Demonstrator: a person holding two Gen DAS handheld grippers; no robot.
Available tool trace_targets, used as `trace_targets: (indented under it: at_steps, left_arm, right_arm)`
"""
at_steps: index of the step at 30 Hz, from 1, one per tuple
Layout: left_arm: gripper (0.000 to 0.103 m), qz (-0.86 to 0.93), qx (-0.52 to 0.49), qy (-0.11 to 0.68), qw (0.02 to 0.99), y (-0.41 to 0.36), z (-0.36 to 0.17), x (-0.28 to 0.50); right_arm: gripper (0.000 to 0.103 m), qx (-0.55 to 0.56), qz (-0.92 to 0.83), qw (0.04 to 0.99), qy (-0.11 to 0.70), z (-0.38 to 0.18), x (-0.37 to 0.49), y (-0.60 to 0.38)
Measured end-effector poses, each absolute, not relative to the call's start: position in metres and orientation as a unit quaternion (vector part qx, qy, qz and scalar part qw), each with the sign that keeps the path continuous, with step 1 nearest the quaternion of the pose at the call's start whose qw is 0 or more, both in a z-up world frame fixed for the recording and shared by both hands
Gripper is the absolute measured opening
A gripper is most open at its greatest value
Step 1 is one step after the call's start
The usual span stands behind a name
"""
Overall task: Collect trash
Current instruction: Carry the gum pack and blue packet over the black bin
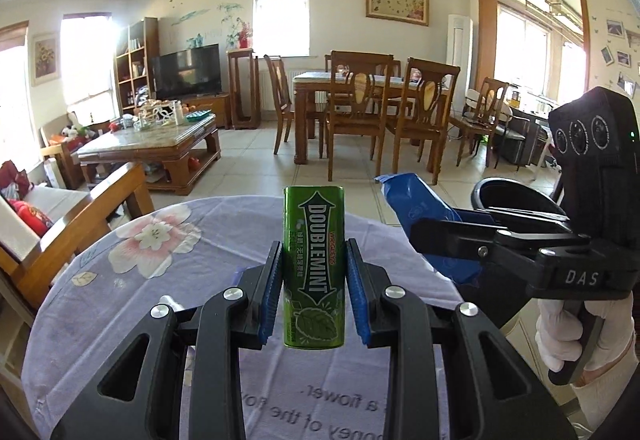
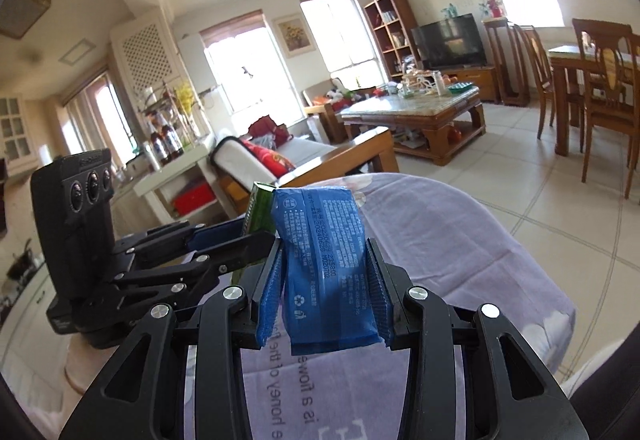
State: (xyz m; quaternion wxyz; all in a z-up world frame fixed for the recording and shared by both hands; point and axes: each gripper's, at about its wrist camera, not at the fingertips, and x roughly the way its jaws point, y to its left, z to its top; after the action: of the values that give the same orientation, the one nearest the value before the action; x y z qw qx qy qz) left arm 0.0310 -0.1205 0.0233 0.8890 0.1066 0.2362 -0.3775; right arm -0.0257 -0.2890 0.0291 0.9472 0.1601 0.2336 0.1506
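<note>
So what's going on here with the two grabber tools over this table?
A person is clearing trash with a handheld gripper in each hand. The left gripper is shut on a green Doublemint gum box, held upright above the lilac floral tablecloth. The right gripper is shut on a crumpled blue plastic wrapper. A black bin sits just beyond the table edge; neither item is in it yet.

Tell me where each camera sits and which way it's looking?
Left wrist: on the left gripper, looking along its fingers past the green Doublemint gum pack toward the dining table; a white-gloved hand shows.
Right wrist: on the right gripper, looking past the blue wrapper toward the coffee table.
Shared: the floral tablecloth, television.
</note>
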Motion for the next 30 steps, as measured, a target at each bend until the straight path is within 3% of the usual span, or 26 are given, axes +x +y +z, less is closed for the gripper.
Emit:
trace_targets:
  at_steps: [21,30]
  left_arm:
    - [0.03,-0.536,0.128,0.251,0.796,-0.318,-0.01,-0.032]
    - [0.03,-0.589,0.115,0.283,0.748,-0.394,-0.036,-0.049]
  right_arm:
    - [0.039,0.302,-0.064,0.943,0.123,-0.005,-0.207,-0.511]
    - [0.039,0.343,-0.206,0.909,0.119,-0.043,-0.258,-0.588]
